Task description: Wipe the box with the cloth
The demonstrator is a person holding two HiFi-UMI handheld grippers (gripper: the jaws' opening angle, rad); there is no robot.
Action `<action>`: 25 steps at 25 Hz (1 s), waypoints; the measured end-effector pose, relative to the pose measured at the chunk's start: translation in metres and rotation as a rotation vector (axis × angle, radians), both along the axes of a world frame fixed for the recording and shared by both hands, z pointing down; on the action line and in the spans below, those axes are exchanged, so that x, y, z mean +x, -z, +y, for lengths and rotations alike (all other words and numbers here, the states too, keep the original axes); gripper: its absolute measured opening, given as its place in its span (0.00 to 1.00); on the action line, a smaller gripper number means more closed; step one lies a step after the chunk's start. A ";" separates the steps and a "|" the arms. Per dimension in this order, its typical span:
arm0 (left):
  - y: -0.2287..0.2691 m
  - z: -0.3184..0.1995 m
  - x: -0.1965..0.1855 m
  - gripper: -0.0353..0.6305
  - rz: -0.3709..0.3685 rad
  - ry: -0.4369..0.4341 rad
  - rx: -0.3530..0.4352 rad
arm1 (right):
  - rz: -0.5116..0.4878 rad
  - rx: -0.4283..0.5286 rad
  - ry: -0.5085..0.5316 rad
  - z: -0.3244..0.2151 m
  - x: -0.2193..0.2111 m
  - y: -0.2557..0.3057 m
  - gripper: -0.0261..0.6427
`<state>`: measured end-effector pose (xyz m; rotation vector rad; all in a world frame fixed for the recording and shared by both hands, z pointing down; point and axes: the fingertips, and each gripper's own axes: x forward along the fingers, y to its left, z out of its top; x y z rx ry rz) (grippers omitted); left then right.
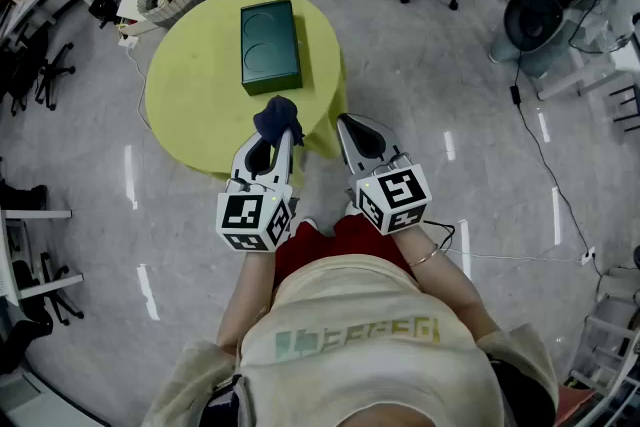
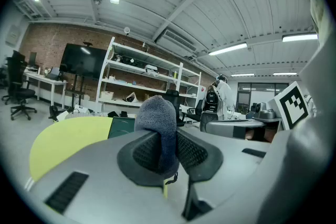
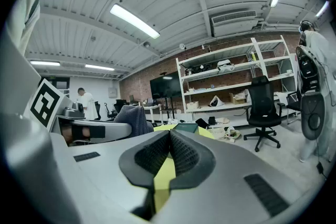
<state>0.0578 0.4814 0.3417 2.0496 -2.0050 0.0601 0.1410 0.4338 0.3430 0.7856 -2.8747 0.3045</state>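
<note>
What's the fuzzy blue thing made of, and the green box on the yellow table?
The cloth looks like soft knitted or fleecy fabric: its surface is fuzzy and matte, and it bunches and droops. The box seems to be stiff card or plastic, I can't tell which: flat dark green sides, sharp edges, two circles on top.

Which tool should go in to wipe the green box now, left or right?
Left. The left tool is shut on the cloth and points toward the box. The right tool is shut and empty.
</note>
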 end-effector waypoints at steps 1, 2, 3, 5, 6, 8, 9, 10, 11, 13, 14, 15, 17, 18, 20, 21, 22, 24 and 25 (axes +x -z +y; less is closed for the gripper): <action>-0.002 -0.001 -0.001 0.15 0.002 0.003 -0.001 | 0.001 0.000 0.002 -0.002 -0.001 -0.002 0.09; -0.004 -0.003 -0.003 0.15 0.004 0.006 -0.001 | 0.001 0.001 0.003 -0.004 -0.003 -0.003 0.09; -0.005 -0.006 -0.005 0.15 0.006 0.009 -0.001 | 0.002 0.002 0.006 -0.007 -0.004 -0.005 0.09; -0.008 -0.014 -0.009 0.15 0.008 0.015 -0.001 | 0.002 -0.001 0.014 -0.015 -0.008 -0.008 0.09; -0.009 -0.018 -0.010 0.15 0.009 0.017 -0.002 | 0.000 -0.007 0.019 -0.019 -0.009 -0.010 0.09; -0.011 -0.024 -0.010 0.15 0.011 0.019 -0.002 | -0.010 -0.030 0.026 -0.024 -0.008 -0.014 0.09; -0.013 -0.025 -0.007 0.15 0.011 0.018 -0.002 | -0.018 -0.041 0.026 -0.026 -0.006 -0.016 0.09; -0.014 -0.027 -0.004 0.15 0.010 0.016 -0.002 | -0.025 -0.049 0.023 -0.027 -0.002 -0.019 0.09; -0.016 -0.029 -0.001 0.15 0.009 0.012 -0.002 | -0.029 -0.055 0.018 -0.028 0.003 -0.021 0.09; -0.020 -0.036 0.008 0.15 0.009 0.004 0.000 | -0.028 -0.061 0.004 -0.035 0.014 -0.026 0.10; -0.021 -0.041 0.012 0.15 0.009 -0.001 0.000 | -0.024 -0.063 -0.004 -0.039 0.020 -0.028 0.10; -0.021 -0.047 0.018 0.15 0.008 -0.006 0.000 | -0.019 -0.065 -0.015 -0.044 0.027 -0.029 0.10; -0.017 -0.059 0.030 0.15 0.005 -0.021 0.002 | -0.012 -0.069 -0.040 -0.055 0.043 -0.026 0.10; -0.014 -0.066 0.038 0.15 0.000 -0.030 0.003 | -0.011 -0.073 -0.054 -0.061 0.053 -0.024 0.10; -0.007 -0.077 0.055 0.15 -0.011 -0.045 0.006 | -0.015 -0.087 -0.076 -0.071 0.072 -0.020 0.10; -0.004 -0.082 0.063 0.15 -0.016 -0.050 0.008 | -0.021 -0.092 -0.084 -0.075 0.082 -0.017 0.10; -0.002 -0.086 0.071 0.15 -0.022 -0.053 0.011 | -0.026 -0.092 -0.090 -0.079 0.090 -0.015 0.10; -0.002 -0.098 0.081 0.15 -0.030 -0.057 0.014 | -0.032 -0.081 -0.103 -0.089 0.103 -0.014 0.10; -0.004 -0.104 0.086 0.15 -0.033 -0.059 0.015 | -0.033 -0.074 -0.111 -0.095 0.108 -0.015 0.10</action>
